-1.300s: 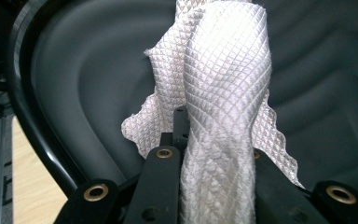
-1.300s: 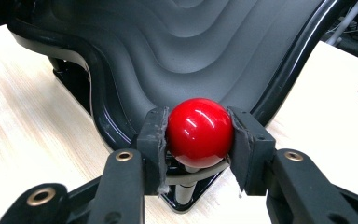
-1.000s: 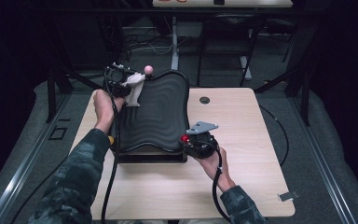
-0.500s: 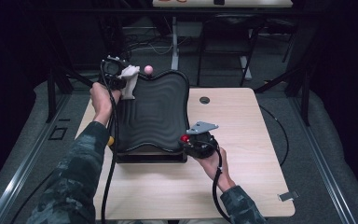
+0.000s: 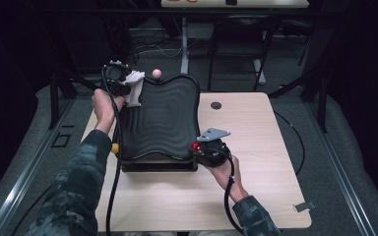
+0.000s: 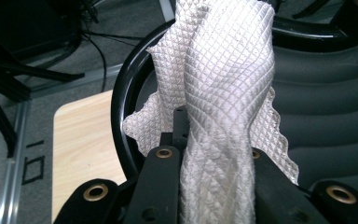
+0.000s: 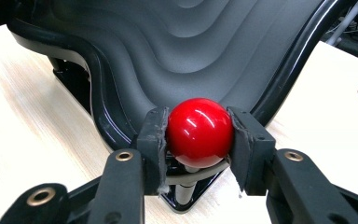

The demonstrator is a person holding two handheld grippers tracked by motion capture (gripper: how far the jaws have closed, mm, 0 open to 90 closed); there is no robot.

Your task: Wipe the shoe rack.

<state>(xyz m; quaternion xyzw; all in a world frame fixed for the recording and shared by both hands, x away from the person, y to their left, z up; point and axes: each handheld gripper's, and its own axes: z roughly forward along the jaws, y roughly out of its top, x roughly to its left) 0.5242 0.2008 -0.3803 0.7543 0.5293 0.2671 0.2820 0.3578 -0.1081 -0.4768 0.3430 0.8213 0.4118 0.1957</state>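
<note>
At the far left corner of the tray (image 5: 165,118), the left tongs (image 5: 128,86) were clamped on a bunched white cloth (image 6: 219,93), which hung against the tray's glossy black rim. From the left gripper view the cloth's waffle weave was pinched tight between the jaws, its loose folds draped over the rim and onto the ribbed grey surface beyond. Held that way, the cloth seemed meant for wiping the rim or the ripples near that corner.

On the near right corner, the right tongs (image 7: 200,135) were closed on a red ball (image 7: 199,132), a knob standing on a short stem at the tray's edge. The pads pressed on both sides of the ball. That grip most likely steadied the tray, so that it would not slide or tip on the bench (image 5: 256,187) while the cloth was pushed across it. A similar pink ball (image 5: 156,73) stood at the far edge, just beside the cloth, untouched.

The tray sat on a dark base near the middle of the bench, slightly toward its left. A round cable hole (image 5: 216,105) lay in the bench to its right, well apart from both hands.
</note>
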